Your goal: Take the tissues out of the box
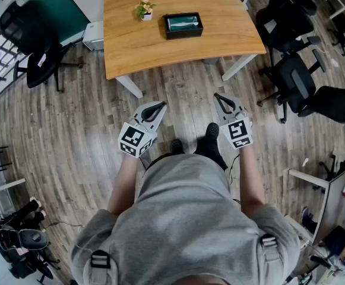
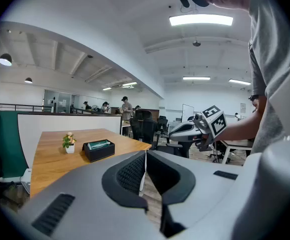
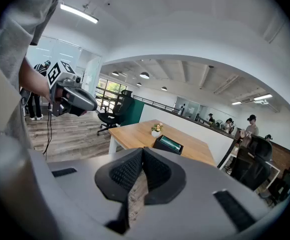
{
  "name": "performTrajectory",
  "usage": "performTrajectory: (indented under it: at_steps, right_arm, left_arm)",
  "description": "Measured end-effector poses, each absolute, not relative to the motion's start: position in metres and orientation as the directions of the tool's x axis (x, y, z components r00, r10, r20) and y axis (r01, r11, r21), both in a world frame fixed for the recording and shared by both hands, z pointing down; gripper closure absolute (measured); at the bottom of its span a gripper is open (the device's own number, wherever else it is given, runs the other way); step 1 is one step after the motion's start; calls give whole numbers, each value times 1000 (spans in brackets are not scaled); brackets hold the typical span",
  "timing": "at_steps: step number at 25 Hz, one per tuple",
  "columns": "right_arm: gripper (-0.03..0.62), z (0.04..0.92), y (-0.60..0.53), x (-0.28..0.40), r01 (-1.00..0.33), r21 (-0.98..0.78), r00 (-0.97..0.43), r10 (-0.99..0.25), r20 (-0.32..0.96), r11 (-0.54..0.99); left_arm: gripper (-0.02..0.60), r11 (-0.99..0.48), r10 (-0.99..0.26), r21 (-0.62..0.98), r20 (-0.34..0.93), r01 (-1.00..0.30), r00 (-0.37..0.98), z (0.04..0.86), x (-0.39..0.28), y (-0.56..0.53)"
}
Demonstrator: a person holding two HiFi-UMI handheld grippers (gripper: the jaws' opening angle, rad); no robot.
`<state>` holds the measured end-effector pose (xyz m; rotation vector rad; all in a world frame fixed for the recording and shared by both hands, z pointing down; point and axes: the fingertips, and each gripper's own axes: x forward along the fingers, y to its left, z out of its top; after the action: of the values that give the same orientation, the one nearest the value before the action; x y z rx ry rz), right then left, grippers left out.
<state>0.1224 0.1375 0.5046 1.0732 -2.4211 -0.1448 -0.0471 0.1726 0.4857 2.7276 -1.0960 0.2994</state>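
A black tissue box (image 1: 183,25) with green-white tissues inside sits on the wooden table (image 1: 160,52), far ahead of me. It also shows small in the left gripper view as the tissue box (image 2: 98,149) and in the right gripper view as the tissue box (image 3: 167,144). My left gripper (image 1: 160,106) and right gripper (image 1: 218,97) hang over the floor near my body, well short of the table. Both are shut with nothing between the jaws. The left gripper (image 2: 145,156) and right gripper (image 3: 143,154) show pads pressed together in their own views.
A small potted plant (image 1: 145,9) stands left of the box on the table. Black office chairs (image 1: 303,82) crowd the right side and one chair (image 1: 38,46) is at the left. Wood floor lies between me and the table.
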Motion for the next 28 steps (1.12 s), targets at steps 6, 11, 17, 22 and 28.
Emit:
performTrajectory:
  at_steps: [6,11,17,22,28]
  right_arm:
    - [591,509,140,113,-671,283,-570,-721,394,685]
    - [589,517,146,106,-666,271,-573,-709,411,695]
    - [589,516,151,107,-672,274,-566,-716,409,688]
    - [589,517,152,110,-681,273,-554,-722,416,680]
    - [588,520,158,111,-681,263,-556,-717,420,683]
  left_arm:
    - [555,-711,-659,96,255,-697,708,489,-57,174]
    - [557,-718,-650,99,258,-689,715,491,-61,177]
    - [555,-725,-641,106,258,-681,723,492,-61,181]
    - [555,-736,-630,111,250,-668,736,491,-57,183]
    - [555,-748,-619,111,239,-654,748,489,-54,187]
